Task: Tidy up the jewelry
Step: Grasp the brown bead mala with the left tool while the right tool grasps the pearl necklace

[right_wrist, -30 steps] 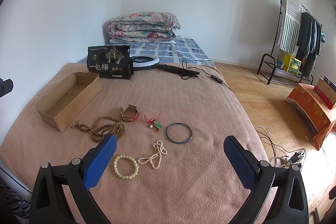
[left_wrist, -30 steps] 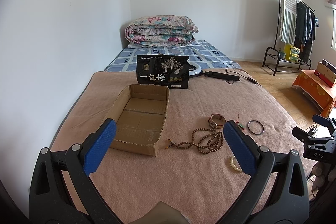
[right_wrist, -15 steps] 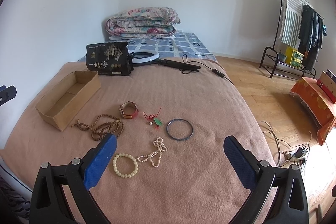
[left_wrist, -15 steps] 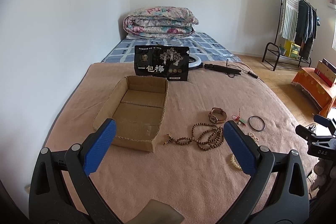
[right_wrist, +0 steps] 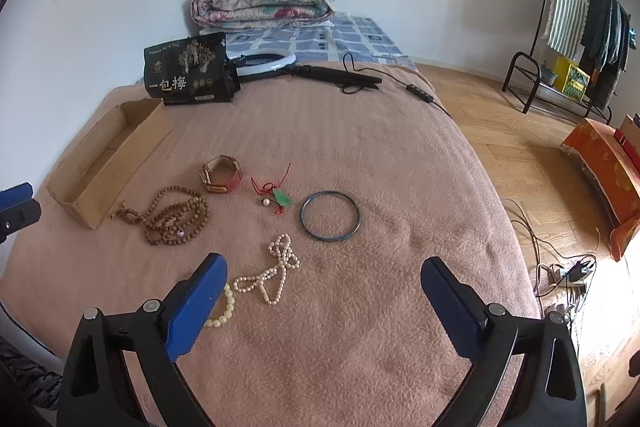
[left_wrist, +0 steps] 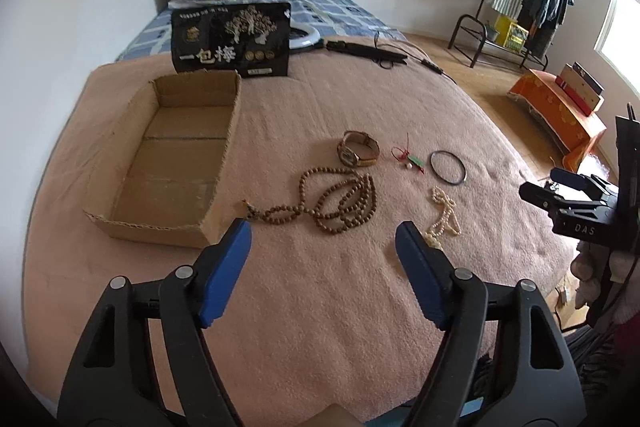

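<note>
Brown wooden beads (left_wrist: 340,199) lie coiled at centre frame on the pink blanket (left_wrist: 320,287), just right of an open cardboard box (left_wrist: 168,163). A watch (left_wrist: 357,149), a red-cord charm (left_wrist: 408,159) and a dark bangle (left_wrist: 448,167) sit in a row above them; a pearl strand (right_wrist: 272,269) and a pale bracelet (right_wrist: 224,309) lie lower down. The left gripper (left_wrist: 322,241) and right gripper (right_wrist: 322,277) hover at the bottom of their frames, jaws wide apart, holding nothing.
</note>
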